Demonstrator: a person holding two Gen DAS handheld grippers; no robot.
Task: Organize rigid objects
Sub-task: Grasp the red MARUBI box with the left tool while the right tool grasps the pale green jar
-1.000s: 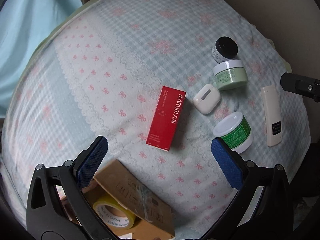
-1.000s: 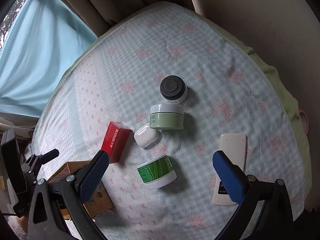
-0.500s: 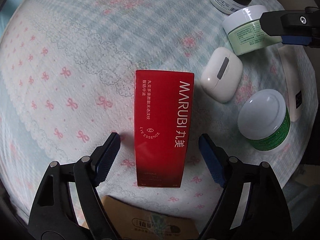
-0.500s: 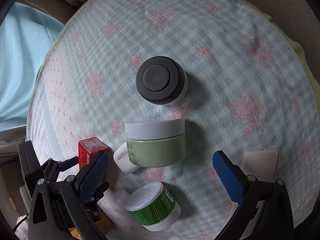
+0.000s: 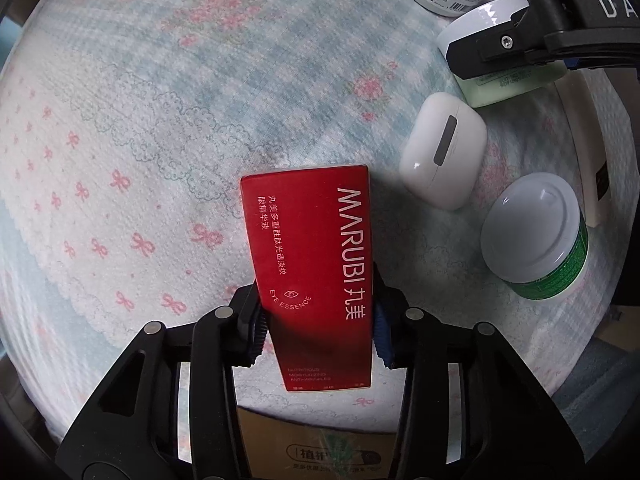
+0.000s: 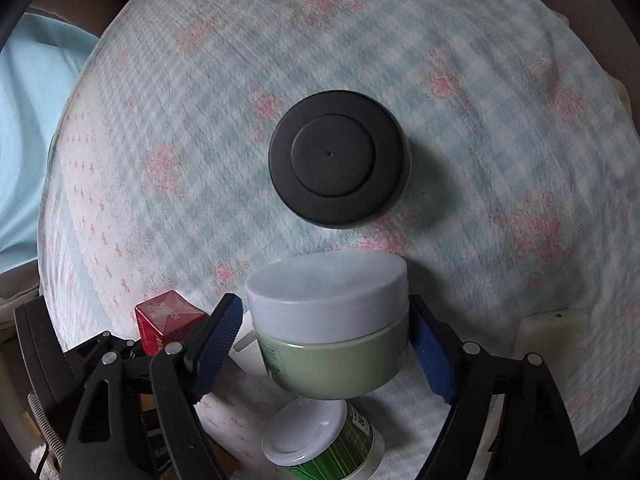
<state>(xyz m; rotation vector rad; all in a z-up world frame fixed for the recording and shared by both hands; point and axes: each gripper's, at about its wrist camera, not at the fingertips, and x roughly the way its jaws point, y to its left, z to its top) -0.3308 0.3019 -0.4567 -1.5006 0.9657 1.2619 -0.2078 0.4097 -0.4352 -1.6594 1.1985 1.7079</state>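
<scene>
We are tidying hard little things that are lying on a bed with a checked cover (image 6: 500, 100). Our left gripper (image 5: 316, 330) is squeezing the red box (image 5: 312, 264) by its two long sides, near the end closest to us, and the far end is pointing away over the cover. The jaws are closed in tight, with both pads pressing on the box. We think the box is light and thin card, so a hard squeeze could dent it; holding it low on the long sides looks like a good spot. Our right gripper (image 6: 326, 344) is sitting around the green jar (image 6: 332, 336). The jaws are partly open: the right pad is touching or almost touching the jar, and the left pad is showing a small gap, so we are not calling it a firm hold yet. The jar looks stiff and smooth, maybe a bit heavy and slippery, so taking it by the round sides under the pale lid seems best. The black-lidded jar (image 6: 340, 164) is standing just past it on the cover. The white earbud case (image 5: 442, 152) is lying beside the red box, and the jar with the green label (image 5: 536, 236) is standing near it. A pale flat remote (image 6: 550, 332) is lying off to the right. A brown cardboard box (image 5: 320, 444) is waiting under our left gripper at the bed's edge.
</scene>
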